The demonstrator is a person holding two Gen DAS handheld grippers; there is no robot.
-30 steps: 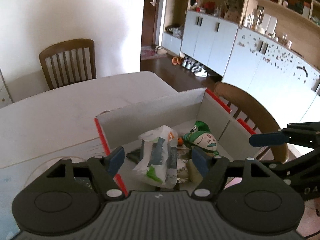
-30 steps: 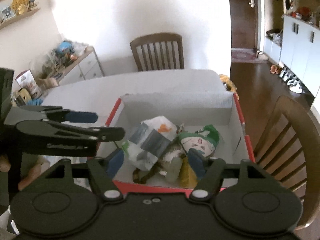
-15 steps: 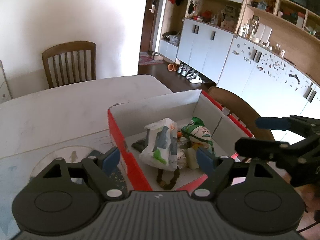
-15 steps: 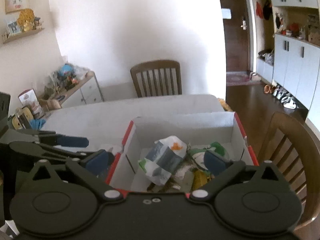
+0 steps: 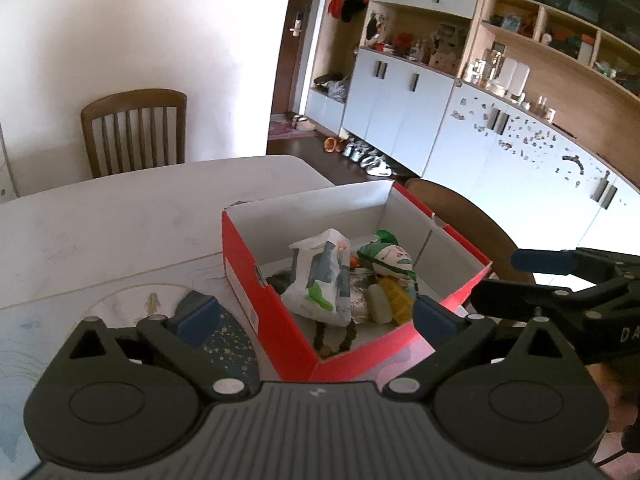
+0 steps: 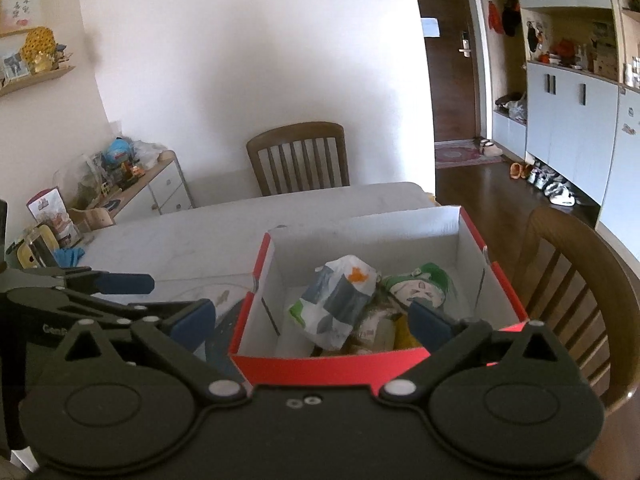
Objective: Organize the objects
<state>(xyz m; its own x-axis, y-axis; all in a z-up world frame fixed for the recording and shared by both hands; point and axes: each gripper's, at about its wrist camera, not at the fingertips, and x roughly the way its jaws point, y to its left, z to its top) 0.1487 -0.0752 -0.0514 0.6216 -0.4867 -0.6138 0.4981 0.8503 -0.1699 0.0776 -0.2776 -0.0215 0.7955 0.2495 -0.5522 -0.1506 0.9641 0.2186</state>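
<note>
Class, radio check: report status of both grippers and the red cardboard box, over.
Left gripper and right gripper open, empty, jaws just widened. Red cardboard box on white table, holding plastic bag, green-hatted doll. Nothing blocking.

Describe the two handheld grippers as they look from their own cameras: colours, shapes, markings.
Both are matte black. The left gripper has a ribbed grey-black top plate, two round discs, silver pivot pins and blue pads on its fingers. The right gripper is built alike but with a smooth top plate and two small screws; pale lettering marks its side.
</note>
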